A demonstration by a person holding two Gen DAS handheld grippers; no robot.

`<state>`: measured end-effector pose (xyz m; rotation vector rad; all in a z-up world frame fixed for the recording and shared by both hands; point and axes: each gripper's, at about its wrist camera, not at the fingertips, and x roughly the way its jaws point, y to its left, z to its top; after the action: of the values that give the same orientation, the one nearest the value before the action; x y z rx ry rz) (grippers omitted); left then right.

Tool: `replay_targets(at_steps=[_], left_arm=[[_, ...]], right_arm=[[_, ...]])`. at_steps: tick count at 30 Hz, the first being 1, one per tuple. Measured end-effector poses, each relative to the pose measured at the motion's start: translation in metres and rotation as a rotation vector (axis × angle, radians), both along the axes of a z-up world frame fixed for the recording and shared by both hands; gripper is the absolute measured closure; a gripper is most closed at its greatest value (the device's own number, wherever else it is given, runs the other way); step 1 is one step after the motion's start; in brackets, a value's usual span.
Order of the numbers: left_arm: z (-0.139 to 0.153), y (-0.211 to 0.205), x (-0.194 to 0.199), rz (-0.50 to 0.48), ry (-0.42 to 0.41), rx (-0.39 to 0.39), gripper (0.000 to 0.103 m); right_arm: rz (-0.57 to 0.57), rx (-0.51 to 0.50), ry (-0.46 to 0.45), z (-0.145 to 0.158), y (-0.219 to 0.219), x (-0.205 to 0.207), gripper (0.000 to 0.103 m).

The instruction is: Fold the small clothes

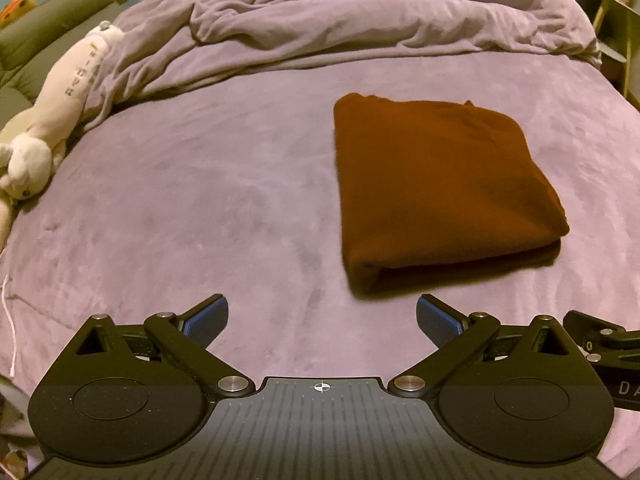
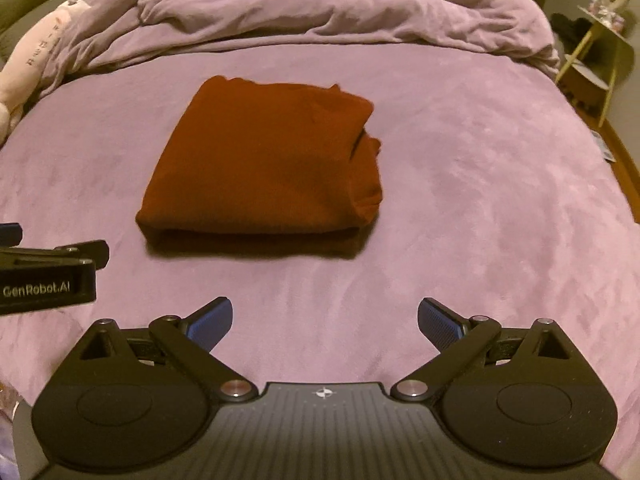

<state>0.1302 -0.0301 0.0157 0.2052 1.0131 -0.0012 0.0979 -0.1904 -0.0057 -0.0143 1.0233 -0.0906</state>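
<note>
A rust-brown garment (image 1: 440, 184) lies folded into a thick rectangle on the purple bed cover (image 1: 200, 208); the right wrist view shows the same garment (image 2: 264, 168) with its folded edge toward me. My left gripper (image 1: 322, 320) hangs open above the cover, short of the garment's near left corner, with nothing between its blue pads. My right gripper (image 2: 325, 322) is also wide open and empty, a little in front of the garment's near edge. The left gripper's black body (image 2: 48, 276) shows at the left edge of the right wrist view.
A bunched purple duvet (image 1: 360, 12) lies across the far side of the bed. A pale plush toy (image 1: 60, 100) rests along the left edge. A small yellow-legged side table (image 2: 596, 60) stands past the bed's right side. A white cord (image 1: 10, 320) trails at the near left.
</note>
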Motion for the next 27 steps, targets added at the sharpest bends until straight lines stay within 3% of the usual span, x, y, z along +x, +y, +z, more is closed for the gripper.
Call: replay_targets(at_steps=[4,27], left_arm=[[-0.0006,-0.0054,-0.0008,-0.008,0.006,0.012,0.000],[-0.0037,-0.0101,-0.0042,-0.026,0.008,0.033,0.000]], right_arm=[[-0.009,-0.031,-0.009,0.0066,0.0021,0.0010,0.004],[-0.041,-0.002,-0.002,0.0098,-0.0039,-0.0003,0.004]])
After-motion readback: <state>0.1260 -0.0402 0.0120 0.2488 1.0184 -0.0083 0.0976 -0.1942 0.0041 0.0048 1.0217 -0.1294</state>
